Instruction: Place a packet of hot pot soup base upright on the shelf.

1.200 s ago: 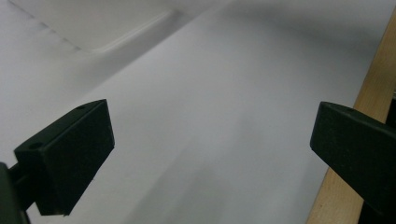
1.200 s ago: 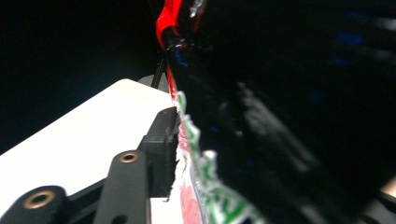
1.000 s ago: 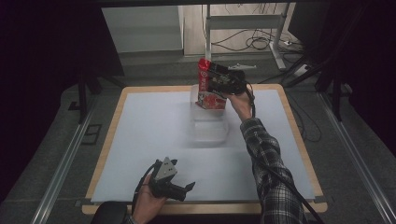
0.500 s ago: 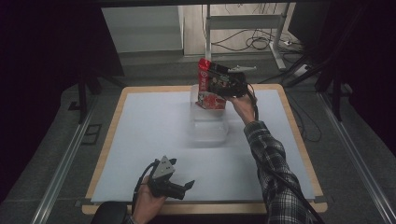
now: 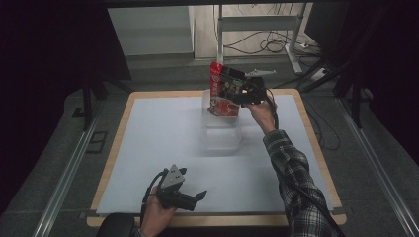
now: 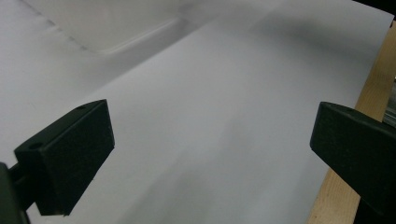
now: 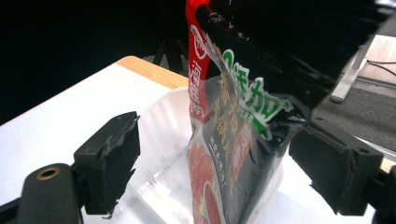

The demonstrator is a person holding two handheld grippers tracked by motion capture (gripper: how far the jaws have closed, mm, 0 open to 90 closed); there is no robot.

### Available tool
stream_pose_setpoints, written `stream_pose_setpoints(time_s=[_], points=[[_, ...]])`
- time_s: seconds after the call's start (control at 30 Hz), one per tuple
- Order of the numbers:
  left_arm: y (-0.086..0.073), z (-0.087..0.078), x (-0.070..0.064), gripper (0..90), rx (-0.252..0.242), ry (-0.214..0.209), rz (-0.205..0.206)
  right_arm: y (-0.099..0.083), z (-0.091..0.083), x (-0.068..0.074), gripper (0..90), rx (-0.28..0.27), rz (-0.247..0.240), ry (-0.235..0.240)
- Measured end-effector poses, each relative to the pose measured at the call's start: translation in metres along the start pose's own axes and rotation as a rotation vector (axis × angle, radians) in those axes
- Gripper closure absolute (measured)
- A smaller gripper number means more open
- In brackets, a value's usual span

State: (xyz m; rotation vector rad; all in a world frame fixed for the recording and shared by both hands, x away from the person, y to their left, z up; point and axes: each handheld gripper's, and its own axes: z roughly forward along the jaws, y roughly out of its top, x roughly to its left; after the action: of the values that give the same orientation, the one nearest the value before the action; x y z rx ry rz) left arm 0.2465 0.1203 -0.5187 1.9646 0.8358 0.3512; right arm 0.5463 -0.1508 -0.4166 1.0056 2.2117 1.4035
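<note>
A red and black snack packet point(image 5: 216, 90) stands upright in the far end of a clear plastic tray point(image 5: 223, 136) at the back middle of the table. My right gripper point(image 5: 233, 91) is at the packet, reaching from the right. In the right gripper view the packet point(image 7: 224, 140) stands between the two jaws, which are wide apart; its right edge lies against the right jaw and a gap shows on the left. The gripper is open. My left gripper point(image 5: 196, 197) rests near the front edge, open, with only white sheet between its jaws point(image 6: 210, 154).
A white sheet point(image 5: 158, 138) covers the wooden table point(image 5: 316, 148). The clear tray point(image 7: 161, 158) is shallow with a raised rim. Beyond the table's far edge are a metal desk frame point(image 5: 257, 22) and cables on the floor.
The right hand has shifted very slightly at the packet. The left gripper has hardly moved.
</note>
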Motion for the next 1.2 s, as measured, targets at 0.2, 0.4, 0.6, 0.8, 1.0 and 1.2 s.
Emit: stream_pose_setpoints(time_s=[0.2, 0.4, 0.6, 0.8, 1.0, 1.2], points=[[0.001, 0.0, 0.0, 0.0, 0.004, -0.001, -0.007, 0.0, -0.008, 0.002, 13.0, 0.004, -0.01, -0.001], [0.001, -0.001, 0.0, 0.0, 0.009, -0.004, -0.025, 0.0, -0.018, 0.006, 10.7, 0.005, -0.019, -0.003], [0.001, -0.001, 0.0, 0.0, 0.011, -0.005, -0.023, -0.002, -0.029, 0.008, 10.8, -0.004, 0.001, 0.013], [0.001, 0.0, -0.001, 0.0, 0.01, -0.017, -0.007, -0.007, -0.04, 0.015, 9.3, 0.002, -0.009, 0.019], [0.001, 0.001, -0.003, 0.0, 0.016, -0.023, 0.011, -0.011, -0.047, 0.021, 7.9, 0.006, -0.013, 0.024], [0.001, 0.001, -0.003, 0.0, 0.019, -0.022, 0.014, -0.018, -0.053, 0.026, 6.6, 0.023, -0.02, 0.027]])
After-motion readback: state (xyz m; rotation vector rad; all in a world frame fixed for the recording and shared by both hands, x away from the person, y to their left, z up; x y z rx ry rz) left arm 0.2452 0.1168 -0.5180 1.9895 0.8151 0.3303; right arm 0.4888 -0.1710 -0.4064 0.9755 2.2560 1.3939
